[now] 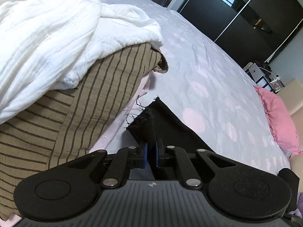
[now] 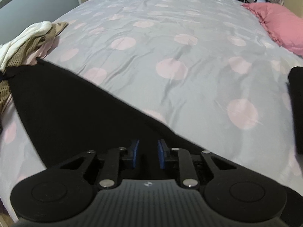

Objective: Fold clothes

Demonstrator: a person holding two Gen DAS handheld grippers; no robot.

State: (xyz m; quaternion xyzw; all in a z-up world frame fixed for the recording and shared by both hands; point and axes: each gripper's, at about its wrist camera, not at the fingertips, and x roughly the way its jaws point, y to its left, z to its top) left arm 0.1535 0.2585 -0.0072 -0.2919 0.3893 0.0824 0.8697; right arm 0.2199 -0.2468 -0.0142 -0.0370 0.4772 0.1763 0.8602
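Black garment (image 1: pixel 151 124) pinched in left claw (image 1: pixel 151 147), seemingly under right claw (image 2: pixel 148 149).

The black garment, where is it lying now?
The black garment lies on the spotted bedcover at the near left of the right wrist view, its frayed corner beside the pile of striped and white clothes, pinched by the left gripper.

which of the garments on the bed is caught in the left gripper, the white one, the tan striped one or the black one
The black frayed-edged cloth: the left gripper pinches its corner. The white crinkled garment and tan striped garment sit piled beside it, ungripped.
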